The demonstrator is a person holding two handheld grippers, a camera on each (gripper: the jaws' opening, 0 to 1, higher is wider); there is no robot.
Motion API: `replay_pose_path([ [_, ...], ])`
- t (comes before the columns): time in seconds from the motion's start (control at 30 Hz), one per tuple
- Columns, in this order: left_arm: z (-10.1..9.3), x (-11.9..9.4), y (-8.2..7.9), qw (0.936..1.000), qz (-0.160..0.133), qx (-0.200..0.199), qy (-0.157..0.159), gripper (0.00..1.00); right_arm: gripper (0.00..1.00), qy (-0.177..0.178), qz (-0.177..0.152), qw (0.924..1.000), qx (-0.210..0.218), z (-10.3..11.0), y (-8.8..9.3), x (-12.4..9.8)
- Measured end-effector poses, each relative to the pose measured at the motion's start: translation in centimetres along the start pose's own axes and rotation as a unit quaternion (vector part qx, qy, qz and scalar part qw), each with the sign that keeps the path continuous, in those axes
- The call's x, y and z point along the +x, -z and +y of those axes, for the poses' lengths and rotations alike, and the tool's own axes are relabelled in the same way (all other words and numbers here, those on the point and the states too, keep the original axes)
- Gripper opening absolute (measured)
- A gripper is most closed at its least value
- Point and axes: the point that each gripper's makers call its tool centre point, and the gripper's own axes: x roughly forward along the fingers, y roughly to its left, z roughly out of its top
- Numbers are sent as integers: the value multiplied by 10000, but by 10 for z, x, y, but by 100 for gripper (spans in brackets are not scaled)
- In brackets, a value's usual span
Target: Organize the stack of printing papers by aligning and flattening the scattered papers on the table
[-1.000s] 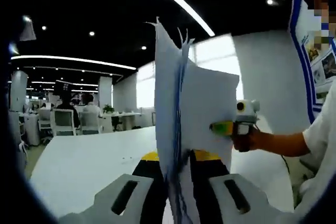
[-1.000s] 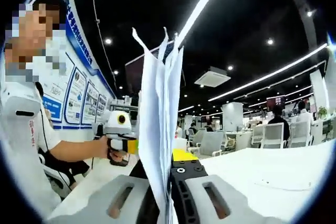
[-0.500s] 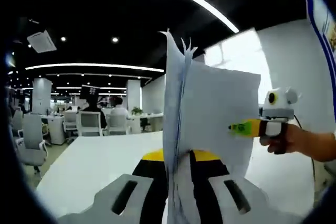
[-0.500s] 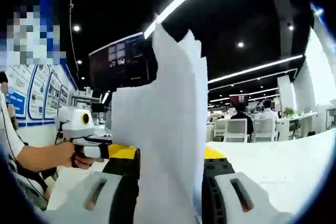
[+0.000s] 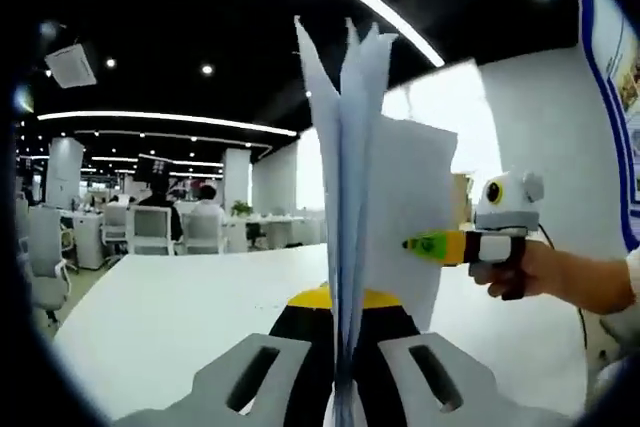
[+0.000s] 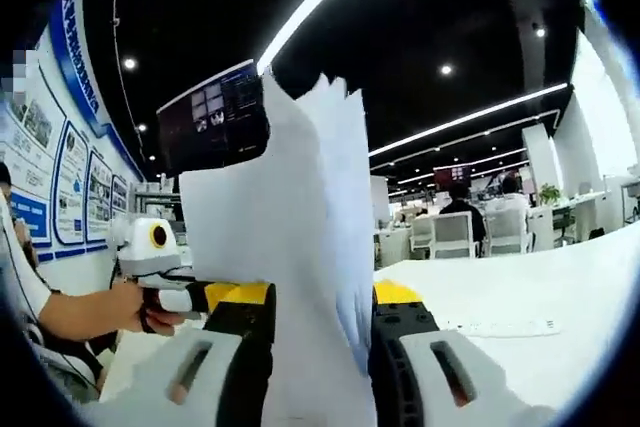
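Holding upright, centre of the left gripper view: stack of printing papers (image 5: 352,197), edge-on, sheets fanned apart at the top, lower edge clamped between the jaws of the left gripper (image 5: 338,377)
Entering from the right of that frame: right gripper (image 5: 432,244), yellow-green tip touching the flat face of the sheets, gripped by a hand (image 5: 515,267) at far right
Lying behind, lower left of frame: white table (image 5: 170,317); office chairs (image 5: 150,230) and seated people at middle left
Showing centre of the right gripper view: same stack of printing papers (image 6: 300,247), broad face turned to the camera, top corners uneven, bottom pinched between the right gripper (image 6: 312,387) jaws, closed narrow on the paper
Appearing lower left of that frame: left gripper (image 6: 215,295) with yellow jaw against the sheets, hand (image 6: 135,307) behind it
Spreading lower right: white table (image 6: 530,297); wall posters (image 6: 60,187) at upper left; dark screen (image 6: 215,119) above the paper
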Motion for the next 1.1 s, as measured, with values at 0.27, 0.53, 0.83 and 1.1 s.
replay_pose_path([
  [0.27, 5, -2, -5, 9998, 166, 110, 80, 6, 0, -239, 175, 9988, -379, 8, 2, 1],
  [0.53, -7, -12, -20, 9992, 173, 356, 75, 6, 0, 10, -86, 9964, -845, 25, -11, -9],
  [0.83, -2, -13, -3, 9994, 68, 288, 201, 6, 0, 27, 28, 9975, -710, 21, -3, -5],
  [1.1, 0, -13, 12, 9967, 256, 762, 117, 6, 0, 64, 47, 9991, -416, 12, 10, -5],
])
